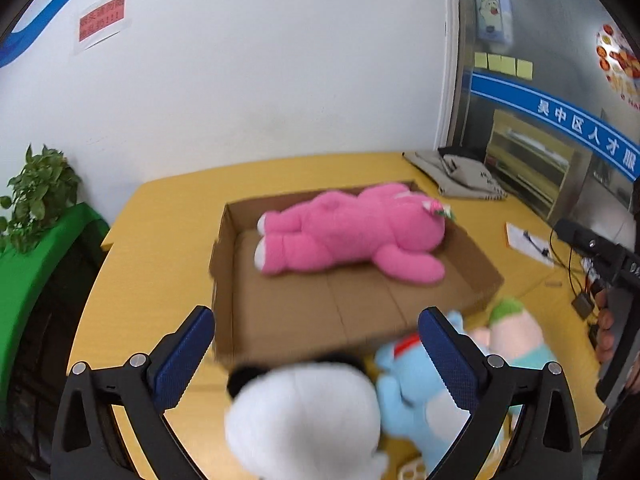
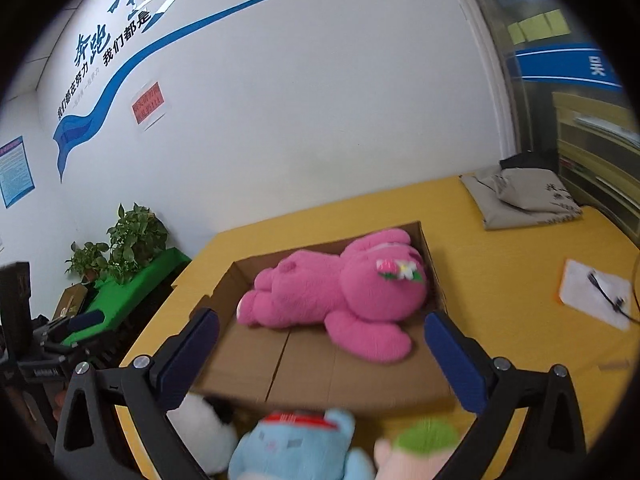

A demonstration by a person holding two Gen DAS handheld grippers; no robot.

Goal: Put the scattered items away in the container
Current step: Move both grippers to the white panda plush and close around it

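Currently both tools spread wide, empty: left tool (image 1: 316, 332) above white plush (image 1: 304, 420); right tool (image 2: 322, 334) before cardboard box (image 2: 320, 368).

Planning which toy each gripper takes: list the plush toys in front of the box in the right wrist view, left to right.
White plush → light blue plush → pink plush with a green top, all outside the cardboard box.

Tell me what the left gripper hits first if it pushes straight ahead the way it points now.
Most likely the white plush toy with black ears, sitting between the open left gripper fingers, just before the near wall of the brown cardboard box. Depth is blurred, so contact cannot be confirmed.
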